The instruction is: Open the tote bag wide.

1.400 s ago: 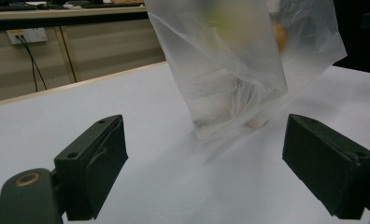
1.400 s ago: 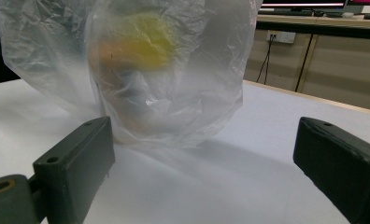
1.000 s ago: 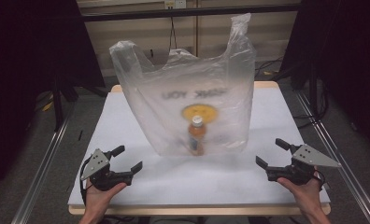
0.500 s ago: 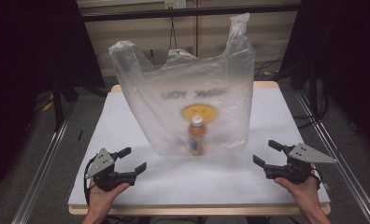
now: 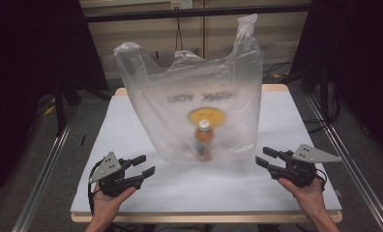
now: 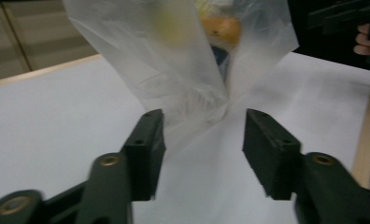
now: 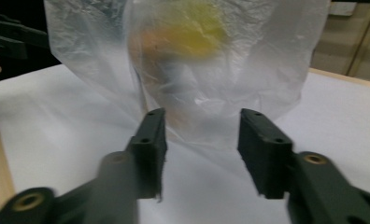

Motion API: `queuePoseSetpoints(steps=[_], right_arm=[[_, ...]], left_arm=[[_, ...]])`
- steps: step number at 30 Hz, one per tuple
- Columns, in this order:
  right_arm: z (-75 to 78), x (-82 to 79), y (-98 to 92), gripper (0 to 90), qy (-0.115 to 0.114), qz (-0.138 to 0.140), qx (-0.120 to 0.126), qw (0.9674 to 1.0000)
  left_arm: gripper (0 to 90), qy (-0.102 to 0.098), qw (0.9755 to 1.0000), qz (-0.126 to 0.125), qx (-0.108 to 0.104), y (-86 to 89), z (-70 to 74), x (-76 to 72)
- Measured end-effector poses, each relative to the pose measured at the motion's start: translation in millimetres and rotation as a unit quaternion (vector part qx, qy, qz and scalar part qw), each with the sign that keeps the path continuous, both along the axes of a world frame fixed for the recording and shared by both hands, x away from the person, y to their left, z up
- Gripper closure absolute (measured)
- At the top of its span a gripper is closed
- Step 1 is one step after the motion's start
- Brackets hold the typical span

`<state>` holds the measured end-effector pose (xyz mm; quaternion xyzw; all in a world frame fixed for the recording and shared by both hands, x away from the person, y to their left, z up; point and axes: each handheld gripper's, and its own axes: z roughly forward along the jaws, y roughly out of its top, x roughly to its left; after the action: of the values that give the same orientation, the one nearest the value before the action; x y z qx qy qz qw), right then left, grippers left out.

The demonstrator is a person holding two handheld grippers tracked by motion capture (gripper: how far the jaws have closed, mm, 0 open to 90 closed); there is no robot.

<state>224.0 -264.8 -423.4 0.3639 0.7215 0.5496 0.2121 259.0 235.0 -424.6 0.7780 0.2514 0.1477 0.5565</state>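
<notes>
A clear plastic bag (image 5: 194, 106) with a yellow print stands upright in the middle of the white table (image 5: 131, 130). Inside it an orange bottle (image 5: 203, 140) with a white cap stands upright. My left gripper (image 5: 145, 165) hovers at the front left, apart from the bag; its jaws have just been closing, with nothing between them. My right gripper (image 5: 264, 157) is at the front right, also apart from the bag, its jaws likewise closing on nothing. The bag (image 6: 188, 56) fills the background beyond the left gripper (image 6: 202, 135), and the bag (image 7: 197, 60) also stands beyond the right gripper (image 7: 201, 135).
The table has a wooden edge (image 5: 204, 217) at the front. Metal rails (image 5: 44, 169) run along both sides on the floor. Dark stands and cables sit behind the table.
Both grippers' jaws have narrowed from wide open to about half open. The hands have stayed in place. The bag and bottle have not moved.
</notes>
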Motion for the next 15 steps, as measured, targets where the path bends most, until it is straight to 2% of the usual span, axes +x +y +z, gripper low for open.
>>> queuePoseSetpoints(steps=[1, 2, 3, 4, 6, 7, 11, 12, 15], right_arm=[[0.0, 0.0, 0.0, 58.4, 0.000, 0.000, 0.000, 1.0000], [2.7, 3.1, 0.6, 65.2, 0.005, 0.008, 0.007, 0.9999], [2.7, 3.1, 0.6, 65.2, 0.005, 0.008, 0.007, 0.9999], [5.7, 5.6, 1.7, 69.9, 0.013, 0.010, -0.001, 0.9999], [7.2, 6.9, 1.9, 72.4, 0.017, 0.016, 0.002, 0.9997], [10.2, 10.0, 1.8, 77.4, 0.026, 0.026, 0.005, 0.9993], [15.7, 14.7, 3.1, 84.4, 0.034, 0.041, 0.001, 0.9985], [20.5, 18.1, 4.6, 88.8, 0.036, 0.052, 0.004, 0.9980], [30.2, 22.5, 7.4, 90.0, 0.036, 0.061, 0.004, 0.9975]], left_arm=[[56.5, 0.000, 1.0000, 0.000, 0.000, 0.0, 0.0, 0.0], [59.2, 0.008, 1.0000, 0.004, 0.001, -3.3, 1.8, -0.9], [63.2, 0.008, 1.0000, 0.004, 0.001, -3.3, 1.8, -0.9], [66.6, 0.011, 0.9998, -0.014, 0.001, -3.3, 2.4, 1.0], [71.1, 0.019, 0.9997, -0.017, -0.001, -6.0, 4.3, 1.8], [73.0, 0.019, 0.9995, -0.026, 0.003, -7.7, 6.8, 4.0], [80.2, 0.028, 0.9991, -0.033, 0.007, -10.6, 11.4, 6.8], [82.6, 0.035, 0.9986, -0.038, 0.011, -12.2, 15.8, 8.5], [87.1, 0.033, 0.9983, -0.047, 0.012, -15.1, 24.3, 11.7]])
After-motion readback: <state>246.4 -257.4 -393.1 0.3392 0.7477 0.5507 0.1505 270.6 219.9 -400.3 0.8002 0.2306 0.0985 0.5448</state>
